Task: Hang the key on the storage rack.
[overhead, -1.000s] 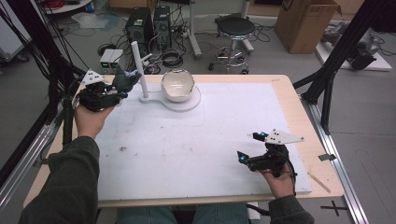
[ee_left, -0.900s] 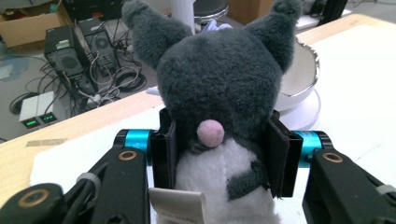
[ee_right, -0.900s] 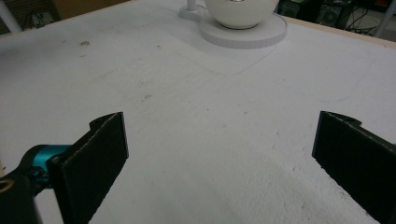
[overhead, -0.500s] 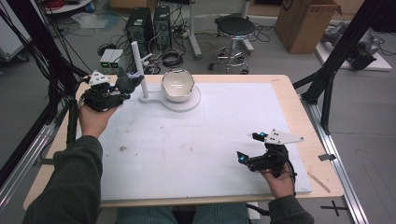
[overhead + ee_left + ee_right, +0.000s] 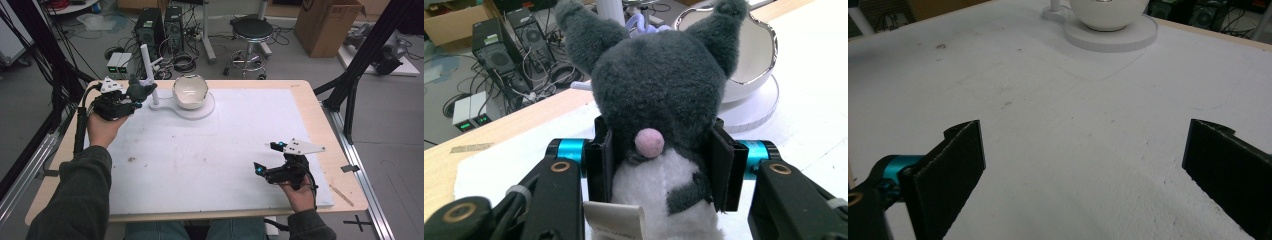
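White sheeting covers most of the wooden table, with bare wood showing along the far and right edges. Behind the table, the floor carries computer towers, loose cables, a round stool and a cardboard box.

At the far left of the table stands a white round base carrying a white bowl with a jagged, silver-lined rim. A thin white post rises from an extension of the same base, just left of the bowl.

The left tongs are held above the far left corner of the table, near the post. In the left gripper view, both black pads are pressed against the sides of a grey plush toy. The toy has two upright ears, a pink nose, a white belly and a white fabric tag at its lower edge. It faces the camera, with the bowl directly behind it.

The right tongs are held low over the near right part of the sheeting, well apart from the bowl. In the right gripper view the jaws are spread wide with nothing between them, and bare sheeting with a few small dark marks lies below.
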### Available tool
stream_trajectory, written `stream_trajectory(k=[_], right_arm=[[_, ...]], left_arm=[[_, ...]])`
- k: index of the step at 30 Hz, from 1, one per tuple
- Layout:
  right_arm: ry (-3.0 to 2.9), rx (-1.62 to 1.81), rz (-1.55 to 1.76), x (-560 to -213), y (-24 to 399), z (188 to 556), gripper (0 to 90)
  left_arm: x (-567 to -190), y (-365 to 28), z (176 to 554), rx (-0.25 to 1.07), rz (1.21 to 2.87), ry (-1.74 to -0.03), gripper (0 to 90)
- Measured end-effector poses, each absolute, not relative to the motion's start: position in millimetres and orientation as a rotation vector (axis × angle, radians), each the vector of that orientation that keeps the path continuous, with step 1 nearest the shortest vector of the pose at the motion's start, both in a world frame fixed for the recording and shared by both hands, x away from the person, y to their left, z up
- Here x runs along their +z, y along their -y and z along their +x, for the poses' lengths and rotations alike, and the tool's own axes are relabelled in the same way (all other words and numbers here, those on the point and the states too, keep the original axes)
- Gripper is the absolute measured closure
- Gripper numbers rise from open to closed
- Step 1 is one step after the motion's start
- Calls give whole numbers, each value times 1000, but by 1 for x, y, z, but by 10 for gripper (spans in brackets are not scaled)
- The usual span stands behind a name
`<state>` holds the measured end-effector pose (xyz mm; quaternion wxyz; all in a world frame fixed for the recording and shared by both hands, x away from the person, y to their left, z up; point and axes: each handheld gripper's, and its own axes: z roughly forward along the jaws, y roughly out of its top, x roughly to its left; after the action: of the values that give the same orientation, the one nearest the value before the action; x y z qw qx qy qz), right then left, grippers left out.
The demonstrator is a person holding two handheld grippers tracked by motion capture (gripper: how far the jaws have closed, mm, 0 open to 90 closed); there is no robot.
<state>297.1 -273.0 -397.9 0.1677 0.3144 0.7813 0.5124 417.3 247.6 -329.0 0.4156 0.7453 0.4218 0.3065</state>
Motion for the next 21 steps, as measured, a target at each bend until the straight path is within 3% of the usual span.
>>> stream_trajectory(k=[21], right_arm=[[-2225,1463,903,-398,273,297,28]], left_arm=[[-331,-241,416,765,1931,-1009,535]])
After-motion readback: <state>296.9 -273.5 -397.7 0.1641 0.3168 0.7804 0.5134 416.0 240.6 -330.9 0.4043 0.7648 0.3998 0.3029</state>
